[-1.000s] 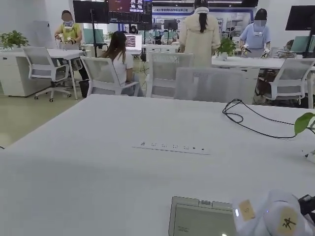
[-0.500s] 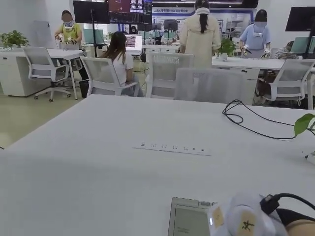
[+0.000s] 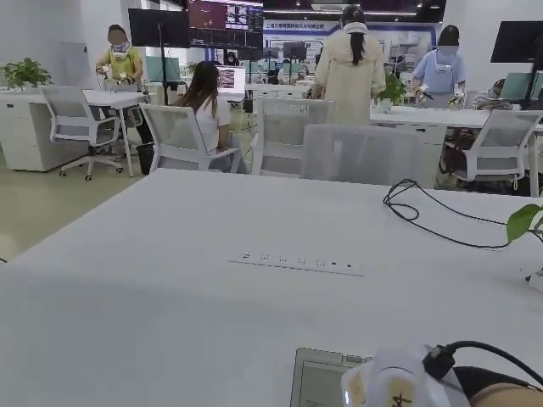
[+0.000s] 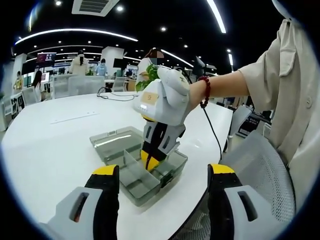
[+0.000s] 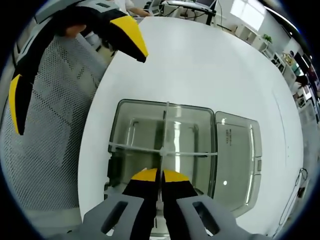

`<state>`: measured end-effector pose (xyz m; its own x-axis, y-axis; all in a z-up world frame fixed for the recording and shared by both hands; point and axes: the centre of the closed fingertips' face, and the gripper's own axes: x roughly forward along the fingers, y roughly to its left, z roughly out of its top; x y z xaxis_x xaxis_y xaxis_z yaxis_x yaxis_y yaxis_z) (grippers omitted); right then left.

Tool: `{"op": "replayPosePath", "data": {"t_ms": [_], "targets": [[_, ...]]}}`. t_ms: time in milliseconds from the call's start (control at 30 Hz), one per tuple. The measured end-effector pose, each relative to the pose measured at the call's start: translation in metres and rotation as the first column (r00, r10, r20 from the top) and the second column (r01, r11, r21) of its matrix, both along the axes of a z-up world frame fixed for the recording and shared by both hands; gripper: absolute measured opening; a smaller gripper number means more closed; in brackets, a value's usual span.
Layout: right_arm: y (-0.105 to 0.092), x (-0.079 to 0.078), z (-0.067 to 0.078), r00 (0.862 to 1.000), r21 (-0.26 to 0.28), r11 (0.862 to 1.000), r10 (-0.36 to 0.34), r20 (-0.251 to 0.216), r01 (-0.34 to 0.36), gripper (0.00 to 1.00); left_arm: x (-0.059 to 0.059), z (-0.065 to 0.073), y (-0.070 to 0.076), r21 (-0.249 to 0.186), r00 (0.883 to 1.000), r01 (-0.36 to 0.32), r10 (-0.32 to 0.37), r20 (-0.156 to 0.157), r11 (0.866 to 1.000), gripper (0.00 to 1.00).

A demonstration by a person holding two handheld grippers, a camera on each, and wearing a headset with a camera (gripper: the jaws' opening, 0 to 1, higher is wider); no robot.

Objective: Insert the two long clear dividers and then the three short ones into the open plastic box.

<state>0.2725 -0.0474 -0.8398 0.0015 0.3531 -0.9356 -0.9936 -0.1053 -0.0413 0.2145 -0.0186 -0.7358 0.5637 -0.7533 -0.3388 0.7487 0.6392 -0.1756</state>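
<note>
Pinching a clear plastic divider (image 5: 164, 127) with the right gripper (image 5: 160, 175), jaws nearly closed, inside the open translucent grey box (image 5: 192, 131) on the white surface (image 5: 200, 60). Holding the left gripper (image 4: 162, 172) wide open, empty, nearby.

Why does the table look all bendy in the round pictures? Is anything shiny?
Right gripper view: the fisheye lens bends the table edge, and a small glint sits on the box lid. Left gripper view: the ceiling light strips bow into arcs. Head view: the table edges stay straight, evenly lit.
</note>
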Motion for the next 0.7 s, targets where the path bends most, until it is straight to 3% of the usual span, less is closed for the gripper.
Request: {"op": "replayPosePath", "data": {"t_ms": [167,333,700], "targets": [[0.000,0.004,0.003,1.000,0.014,1.000,0.001,0.017,-0.001,0.11,0.001,0.002,0.002,-0.001,1.000,-0.013,0.013,0.009,1.000,0.75],[-0.003,0.000,0.010,0.999,0.041,0.999,-0.035,-0.021,0.035,0.19,0.003,0.003,0.002,0.000,1.000,-0.022,0.022,0.017,1.000,0.77],[-0.017,-0.005,0.034,0.995,0.107,0.990,-0.090,-0.053,0.095,0.28,0.005,0.005,0.003,-0.004,0.999,-0.037,0.037,0.027,0.999,0.80]]}}
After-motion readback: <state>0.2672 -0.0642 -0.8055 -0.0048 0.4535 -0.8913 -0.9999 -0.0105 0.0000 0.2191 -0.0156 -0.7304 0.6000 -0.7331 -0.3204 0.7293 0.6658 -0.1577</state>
